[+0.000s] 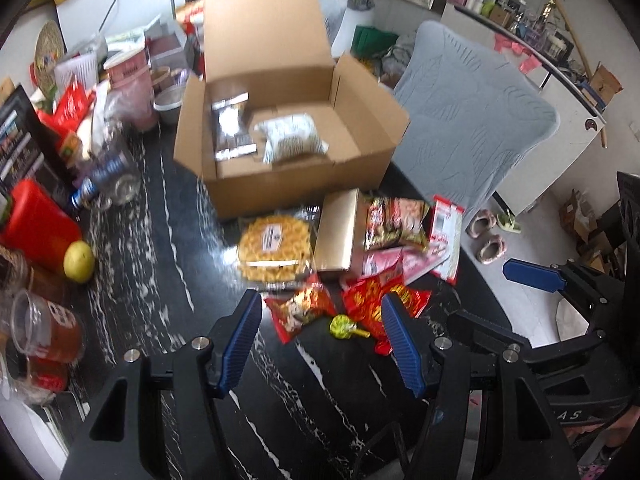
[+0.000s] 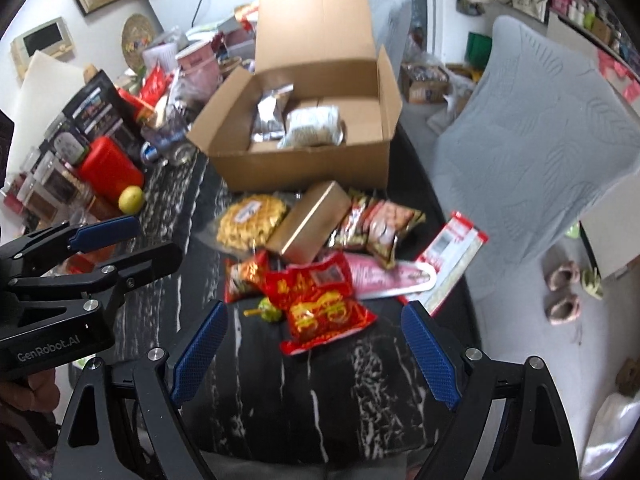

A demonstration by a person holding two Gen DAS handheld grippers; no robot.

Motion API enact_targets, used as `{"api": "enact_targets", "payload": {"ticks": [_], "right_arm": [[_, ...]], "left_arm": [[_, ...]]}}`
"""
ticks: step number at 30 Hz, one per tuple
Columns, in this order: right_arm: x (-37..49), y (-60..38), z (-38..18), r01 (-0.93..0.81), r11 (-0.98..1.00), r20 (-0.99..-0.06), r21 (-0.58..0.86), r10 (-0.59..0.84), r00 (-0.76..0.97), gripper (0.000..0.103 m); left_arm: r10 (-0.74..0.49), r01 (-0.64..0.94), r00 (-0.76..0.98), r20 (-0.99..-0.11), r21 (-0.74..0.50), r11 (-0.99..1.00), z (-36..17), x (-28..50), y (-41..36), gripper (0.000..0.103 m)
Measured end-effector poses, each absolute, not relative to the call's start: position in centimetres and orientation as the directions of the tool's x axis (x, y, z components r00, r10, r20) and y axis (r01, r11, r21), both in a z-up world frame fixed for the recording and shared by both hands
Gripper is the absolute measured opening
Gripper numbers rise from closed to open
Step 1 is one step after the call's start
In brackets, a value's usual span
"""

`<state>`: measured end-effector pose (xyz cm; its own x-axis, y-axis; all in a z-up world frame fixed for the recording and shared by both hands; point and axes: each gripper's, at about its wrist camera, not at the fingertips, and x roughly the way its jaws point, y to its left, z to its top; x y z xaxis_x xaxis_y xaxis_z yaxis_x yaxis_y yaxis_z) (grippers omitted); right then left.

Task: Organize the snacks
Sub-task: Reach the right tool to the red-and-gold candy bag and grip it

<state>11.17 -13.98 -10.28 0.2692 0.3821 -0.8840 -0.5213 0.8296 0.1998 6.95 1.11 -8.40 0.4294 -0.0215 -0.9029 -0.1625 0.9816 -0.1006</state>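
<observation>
An open cardboard box (image 1: 304, 176) (image 2: 304, 168) stands on the black marble table (image 1: 160, 264) and holds a silver packet (image 1: 230, 128) and a white bag (image 1: 290, 138). In front of it lie a bag of yellow crisps (image 1: 274, 250) (image 2: 250, 222), a gold box (image 1: 336, 236) (image 2: 308, 222), red snack packets (image 1: 380, 300) (image 2: 320, 302), a brown-red packet (image 1: 394, 226) and a small green candy (image 1: 342, 326) (image 2: 270, 310). My left gripper (image 1: 320, 340) is open and empty just short of the red packets. My right gripper (image 2: 316, 350) is open and empty above the near red packet.
Clutter fills the table's left side: a red container (image 1: 36, 224), a lemon (image 1: 80, 260), a clear jar (image 1: 112, 168), a glass of tea (image 1: 48, 332), pink cups (image 1: 130, 76). A grey chair back (image 1: 472, 116) stands at the right. Slippers (image 1: 488, 236) lie on the floor.
</observation>
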Motion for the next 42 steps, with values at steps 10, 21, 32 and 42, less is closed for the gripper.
{"api": "enact_targets", "payload": {"ticks": [10, 21, 32, 42], "right_arm": [[12.5, -12.3, -14.7, -0.521, 0.827, -0.927, 0.210, 0.338, 0.163, 0.089], [13.3, -9.7, -20.1, -0.595, 0.795, -0.966, 0.122, 0.232, 0.112, 0.089], [14.2, -8.2, -22.5, -0.622, 0.776, -0.976, 0.105, 0.199, 0.084, 0.089], [14.5, -8.3, -22.9, -0.620, 0.778, -0.975, 0.098, 0.199, 0.096, 0.077]], "left_arm": [[-0.010, -0.200, 0.344, -0.939, -0.084, 0.976, -12.6, 7.3, 3.0, 0.061], [-0.013, -0.207, 0.254, -0.967, -0.068, 0.976, -16.6, 7.8, 4.7, 0.061], [-0.030, -0.205, 0.232, -0.972, -0.079, 0.976, -17.8, 8.2, 5.1, 0.061], [-0.084, -0.232, 0.220, -0.972, -0.136, 0.963, -18.8, 9.1, 5.6, 0.061]]}}
